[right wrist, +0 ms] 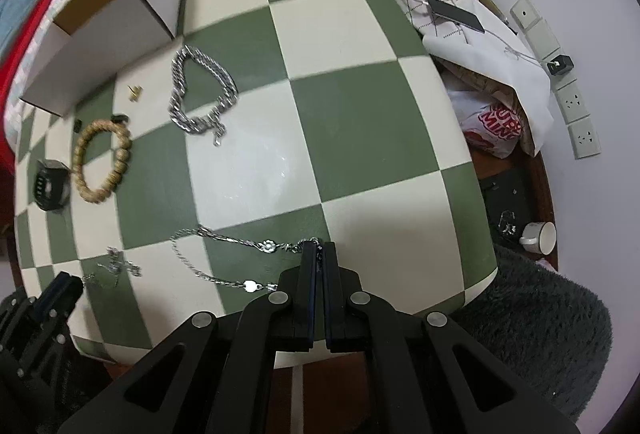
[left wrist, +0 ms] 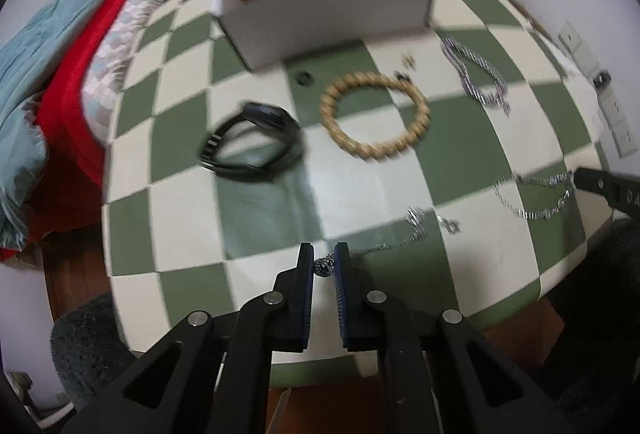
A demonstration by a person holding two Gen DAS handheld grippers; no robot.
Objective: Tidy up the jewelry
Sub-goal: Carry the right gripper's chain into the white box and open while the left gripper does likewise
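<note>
On the green and cream checked table, my left gripper [left wrist: 324, 254] is shut on the small round silver pendant [left wrist: 323, 266] of a thin chain [left wrist: 414, 224] that trails off to the right. My right gripper [right wrist: 319, 248] is shut on a silver flower-charm necklace [right wrist: 266, 246], whose loop lies on the cloth to its left. Further back lie a wooden bead bracelet [left wrist: 374, 113], a black wristband [left wrist: 252, 141], a thick silver chain [right wrist: 200, 93], a small gold earring [right wrist: 135, 91] and a small black ring [left wrist: 304, 77]. An open white box [left wrist: 320, 5] stands at the far edge.
Red and teal bedding [left wrist: 60, 73] is piled left of the table. A grey fuzzy seat [right wrist: 540, 322] is at the near right corner. Bags [right wrist: 480, 73], a cup [right wrist: 538, 238] and wall sockets [right wrist: 576, 105] are off the right edge.
</note>
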